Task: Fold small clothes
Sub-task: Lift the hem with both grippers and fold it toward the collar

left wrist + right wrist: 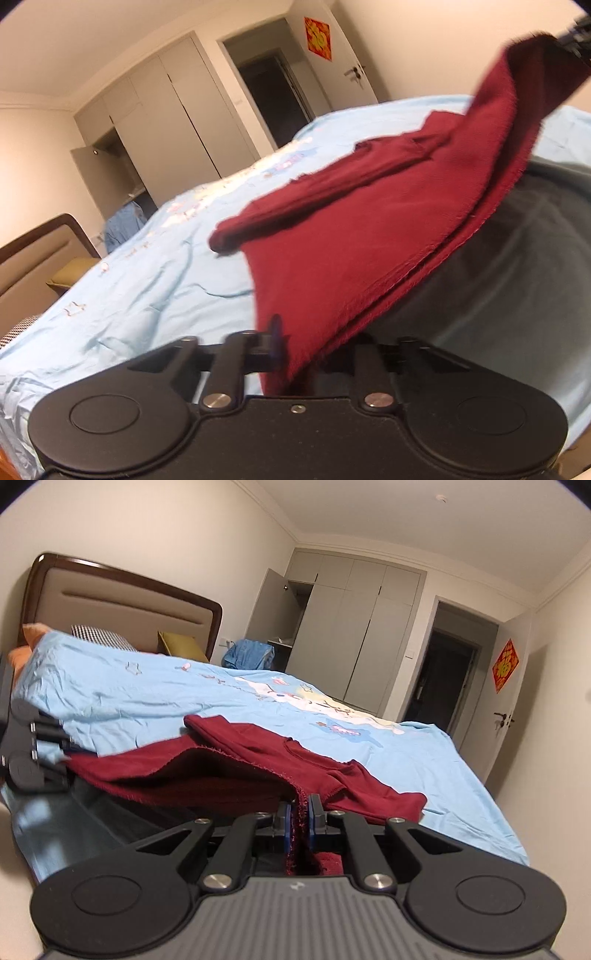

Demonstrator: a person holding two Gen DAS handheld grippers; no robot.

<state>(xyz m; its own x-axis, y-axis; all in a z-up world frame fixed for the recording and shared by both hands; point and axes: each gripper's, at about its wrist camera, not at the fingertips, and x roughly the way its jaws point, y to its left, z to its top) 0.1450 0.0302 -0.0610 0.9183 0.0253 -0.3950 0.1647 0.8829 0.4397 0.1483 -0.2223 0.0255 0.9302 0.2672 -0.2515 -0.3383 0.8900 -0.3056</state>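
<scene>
A dark red small garment (369, 240) with a sleeve folded across it hangs partly lifted over the light blue bedsheet (147, 288). In the left wrist view its raw hem runs down into my left gripper (291, 354), which is shut on that corner. The far corner rises to my right gripper (576, 33) at the top right. In the right wrist view the garment (258, 768) stretches leftward to the left gripper (55, 753). My right gripper (299, 818) is shut on the hem, pinched between blue pads (283, 819). The rest lies on the sheet (147, 694).
A padded headboard (122, 605) with pillows (99, 637) stands at the bed's head. Grey wardrobes (351, 635) with one open door, a dark doorway (439, 675) and a door with a red decoration (505, 664) line the far wall. A blue clothes heap (249, 653) sits beside the bed.
</scene>
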